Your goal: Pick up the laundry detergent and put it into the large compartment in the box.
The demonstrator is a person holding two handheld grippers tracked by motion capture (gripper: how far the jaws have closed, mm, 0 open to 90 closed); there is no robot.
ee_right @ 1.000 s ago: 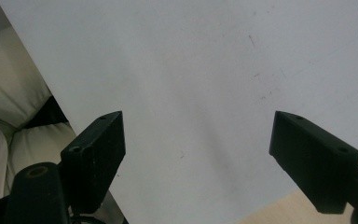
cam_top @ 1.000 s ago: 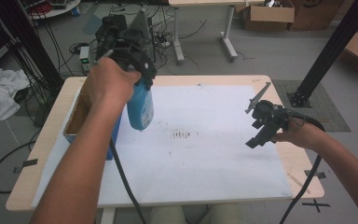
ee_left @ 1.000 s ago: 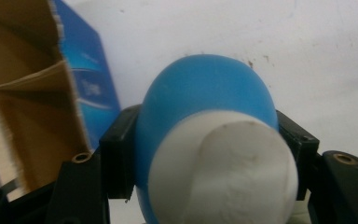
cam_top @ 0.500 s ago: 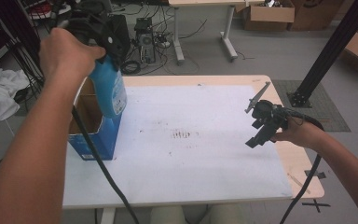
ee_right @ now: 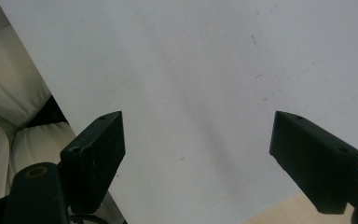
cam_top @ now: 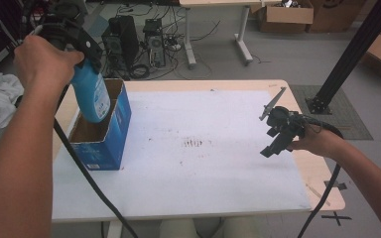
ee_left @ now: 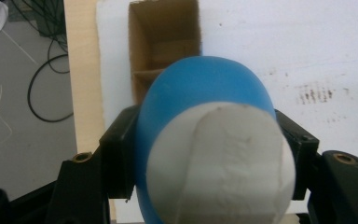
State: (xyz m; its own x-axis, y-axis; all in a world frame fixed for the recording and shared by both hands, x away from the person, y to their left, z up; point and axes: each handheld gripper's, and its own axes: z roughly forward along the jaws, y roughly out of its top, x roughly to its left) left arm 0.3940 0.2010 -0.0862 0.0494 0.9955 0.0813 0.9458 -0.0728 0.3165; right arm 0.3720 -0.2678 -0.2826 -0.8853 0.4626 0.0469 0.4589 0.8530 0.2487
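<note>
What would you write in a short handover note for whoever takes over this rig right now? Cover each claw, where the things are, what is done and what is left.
Left claw: shut on the blue bottle, jaws clamped on its sides near the white cap; the bottle hangs bottom down over the open top of the blue cardboard box, its lower end at the rim.
Right claw: open, holding nothing, above the white mat near the table's right edge.
Done: bottle picked up and brought over the box.
Left: lower it into a compartment between the cardboard dividers, then release.
</note>
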